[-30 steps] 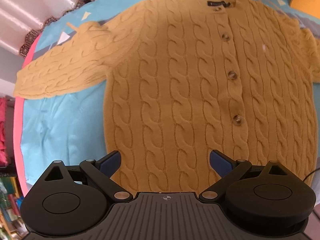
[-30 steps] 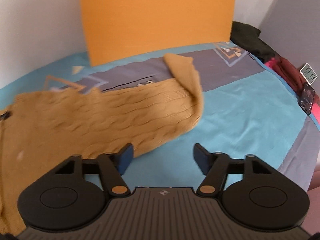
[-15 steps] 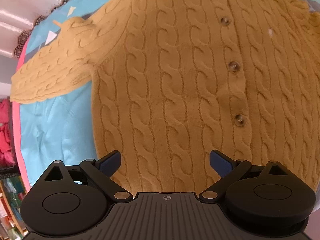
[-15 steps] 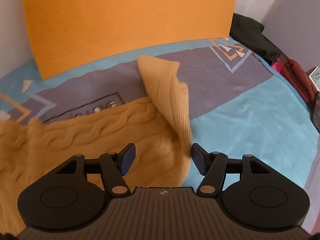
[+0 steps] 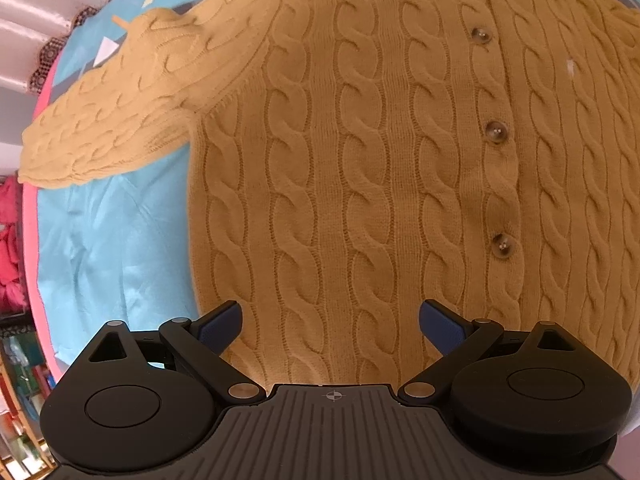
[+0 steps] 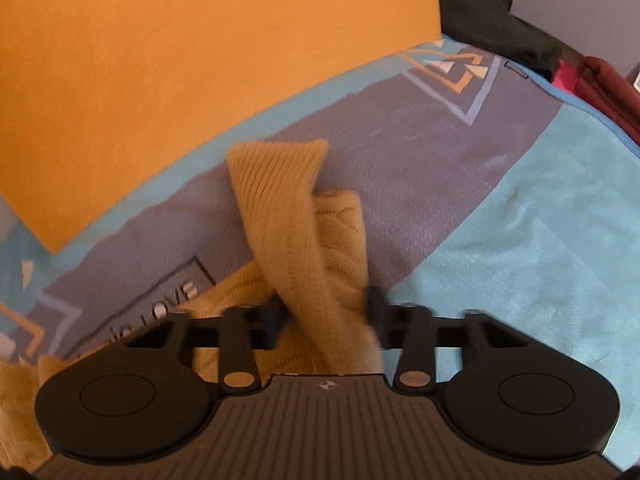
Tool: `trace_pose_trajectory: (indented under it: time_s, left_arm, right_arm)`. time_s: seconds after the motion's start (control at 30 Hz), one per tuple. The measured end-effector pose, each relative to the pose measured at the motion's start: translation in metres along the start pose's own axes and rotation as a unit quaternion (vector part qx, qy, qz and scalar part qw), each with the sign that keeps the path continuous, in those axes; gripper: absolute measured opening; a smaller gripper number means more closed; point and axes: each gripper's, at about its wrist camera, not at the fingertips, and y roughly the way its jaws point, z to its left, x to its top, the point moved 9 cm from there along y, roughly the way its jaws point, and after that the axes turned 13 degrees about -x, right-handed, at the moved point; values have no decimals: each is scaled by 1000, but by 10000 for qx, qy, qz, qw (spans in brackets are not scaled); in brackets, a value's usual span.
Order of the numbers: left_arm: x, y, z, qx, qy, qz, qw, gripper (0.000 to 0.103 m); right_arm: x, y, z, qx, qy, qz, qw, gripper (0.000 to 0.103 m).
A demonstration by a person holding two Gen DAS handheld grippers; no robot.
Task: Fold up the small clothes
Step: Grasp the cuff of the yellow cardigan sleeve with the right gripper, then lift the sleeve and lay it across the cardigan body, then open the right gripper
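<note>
A mustard cable-knit cardigan (image 5: 360, 160) lies flat and buttoned on a blue blanket (image 5: 112, 240), one sleeve (image 5: 120, 120) stretched out to the left. My left gripper (image 5: 332, 320) hovers open over the lower front of the cardigan, with only the flat knit beneath its fingers. In the right wrist view the other sleeve (image 6: 288, 216) stands up in a fold, cuff uppermost. My right gripper (image 6: 326, 312) is closing on it, and the bunched knit fills the gap between its pads.
An orange board (image 6: 180, 60) leans behind the bed. Dark clothes (image 6: 500, 28) and dark red clothes (image 6: 608, 88) are heaped at the far right corner. The blanket (image 6: 520, 240) lies bare to the right of the sleeve. A pink bed edge (image 5: 30, 216) runs along the left.
My right gripper swept right to the raised sleeve end and its jaws narrowed around it. My left gripper sank closer to the cardigan, still open.
</note>
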Motion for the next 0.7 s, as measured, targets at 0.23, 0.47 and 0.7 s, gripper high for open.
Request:
trace_pose_trajectory:
  time_s: [0.23, 0.47, 0.7]
  left_arm:
    - [-2, 2, 2, -87, -38, -37, 9999, 103]
    - [-5, 1, 1, -228, 7, -148, 9996, 103]
    - [-19, 1, 8, -411, -73, -240, 9988, 103]
  right_arm:
    - [8, -40, -2, 529, 234, -520, 9970, 14]
    - [11, -106, 11, 1705, 650, -659, 9810, 13]
    - [4, -164, 39, 2726, 925, -499, 9564, 13]
